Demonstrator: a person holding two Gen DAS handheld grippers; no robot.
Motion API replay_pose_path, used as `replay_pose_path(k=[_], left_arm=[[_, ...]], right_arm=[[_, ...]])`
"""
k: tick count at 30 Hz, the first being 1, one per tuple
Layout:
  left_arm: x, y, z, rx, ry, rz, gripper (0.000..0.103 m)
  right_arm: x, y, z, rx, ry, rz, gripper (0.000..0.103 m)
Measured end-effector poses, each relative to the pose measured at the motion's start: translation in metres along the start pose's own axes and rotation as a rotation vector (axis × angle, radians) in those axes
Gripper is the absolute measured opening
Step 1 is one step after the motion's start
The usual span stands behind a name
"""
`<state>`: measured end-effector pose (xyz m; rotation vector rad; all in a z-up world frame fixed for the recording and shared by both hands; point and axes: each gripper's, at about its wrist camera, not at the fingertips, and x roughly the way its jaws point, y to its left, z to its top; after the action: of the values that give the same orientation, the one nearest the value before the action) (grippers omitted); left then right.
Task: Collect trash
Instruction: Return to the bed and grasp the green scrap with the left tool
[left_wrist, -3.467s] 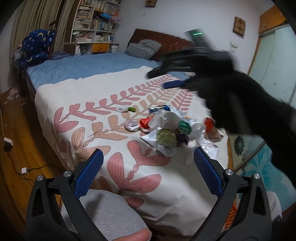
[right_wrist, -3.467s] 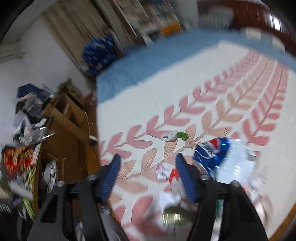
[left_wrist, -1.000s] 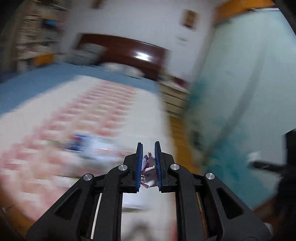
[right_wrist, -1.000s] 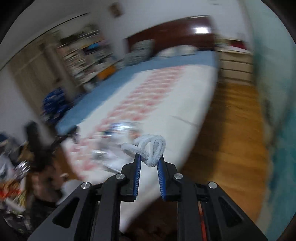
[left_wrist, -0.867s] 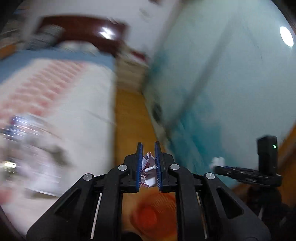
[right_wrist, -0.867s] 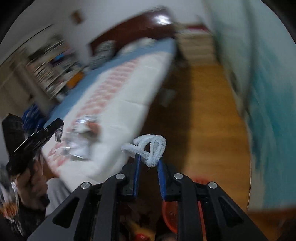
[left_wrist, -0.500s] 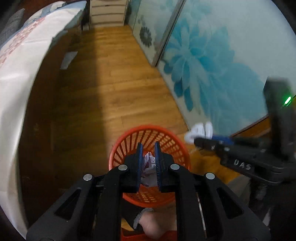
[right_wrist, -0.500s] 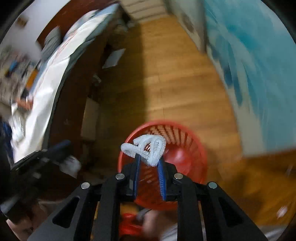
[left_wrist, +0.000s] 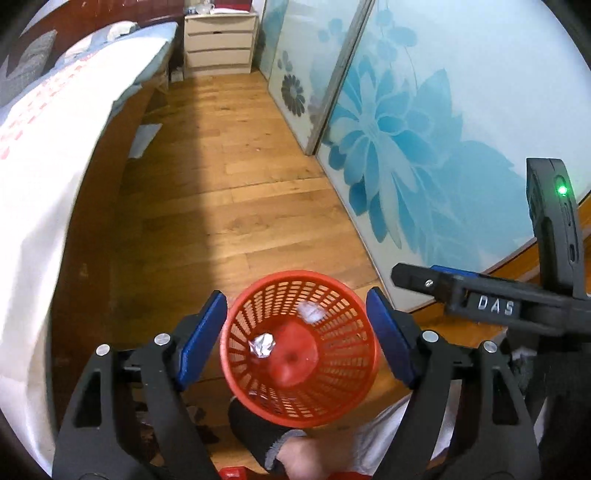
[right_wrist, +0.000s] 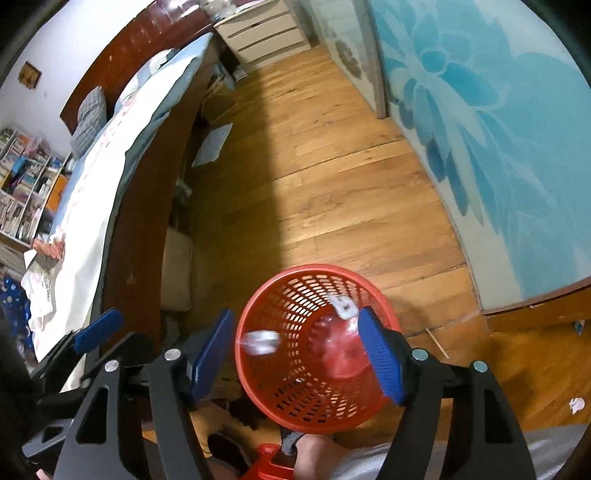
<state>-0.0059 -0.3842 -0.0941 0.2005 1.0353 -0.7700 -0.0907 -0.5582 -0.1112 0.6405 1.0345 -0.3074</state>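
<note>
A red mesh basket (left_wrist: 295, 275) stands on the wooden floor right below both grippers. My left gripper (left_wrist: 297, 339) hangs over it, its jaws opening with nothing between them. A crumpled paper wad (left_wrist: 262, 345) lies down inside the basket, with a white fuzzy twist (left_wrist: 312, 312) near its far wall. My right gripper (right_wrist: 295, 350) is above the same basket (right_wrist: 314, 267), jaws opening and empty. The white fuzzy twist (right_wrist: 343, 304) and the blurred wad (right_wrist: 260, 341) are dropping inside. Each gripper shows at the edge of the other's view.
The bed (right_wrist: 92, 192) with its white and pink cover runs along the left, with more trash (right_wrist: 48, 251) at its near end. Sliding doors with blue flowers (left_wrist: 424, 147) close the right side. A foot in a dark sock (left_wrist: 266, 432) is beside the basket. A paper scrap (right_wrist: 576, 404) lies on the floor.
Both grippers swung from the bed down to above the red basket, shut on the paper wad and the white twist. Now both have opened and the two pieces have dropped into the basket.
</note>
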Motion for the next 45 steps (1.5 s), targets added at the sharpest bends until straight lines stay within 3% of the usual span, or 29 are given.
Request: replay_pose_path(k=[7, 13, 16, 22, 26, 29, 34, 40, 43, 45], left_arm=[[-0.035, 0.027, -0.01, -0.016, -0.035, 0.021, 0.078], [-0.104, 0.075, -0.018, -0.027, -0.134, 0.084, 0.079], [-0.151, 0.12, -0.031, -0.079, -0.221, 0.129, 0.082], [-0.211, 0.211, -0.058, -0.256, -0.303, 0.226, 0.082], [-0.252, 0.295, -0.065, -0.412, -0.367, 0.362, 0.082], [-0.268, 0.349, -0.068, -0.473, -0.389, 0.439, 0.082], [-0.267, 0.417, -0.06, -0.468, -0.371, 0.521, 0.082], [-0.22, 0.488, -0.021, -0.461, -0.285, 0.516, 0.082], [-0.19, 0.512, -0.01, -0.45, -0.228, 0.566, 0.082], [-0.17, 0.536, -0.009, -0.507, -0.193, 0.551, 0.081]], right_arm=[[-0.004, 0.013, -0.011, -0.035, -0.038, 0.019, 0.07], [-0.021, 0.051, -0.023, -0.176, -0.112, 0.044, 0.07], [-0.03, 0.076, -0.028, -0.244, -0.147, 0.064, 0.07], [-0.045, 0.165, -0.055, -0.416, -0.183, 0.16, 0.07], [-0.049, 0.238, -0.076, -0.526, -0.198, 0.242, 0.07], [-0.047, 0.283, -0.089, -0.581, -0.181, 0.301, 0.074], [-0.042, 0.329, -0.103, -0.614, -0.149, 0.362, 0.075], [-0.042, 0.362, -0.099, -0.627, -0.164, 0.394, 0.075], [-0.035, 0.374, -0.087, -0.636, -0.162, 0.418, 0.075], [-0.033, 0.387, -0.086, -0.647, -0.155, 0.438, 0.075]])
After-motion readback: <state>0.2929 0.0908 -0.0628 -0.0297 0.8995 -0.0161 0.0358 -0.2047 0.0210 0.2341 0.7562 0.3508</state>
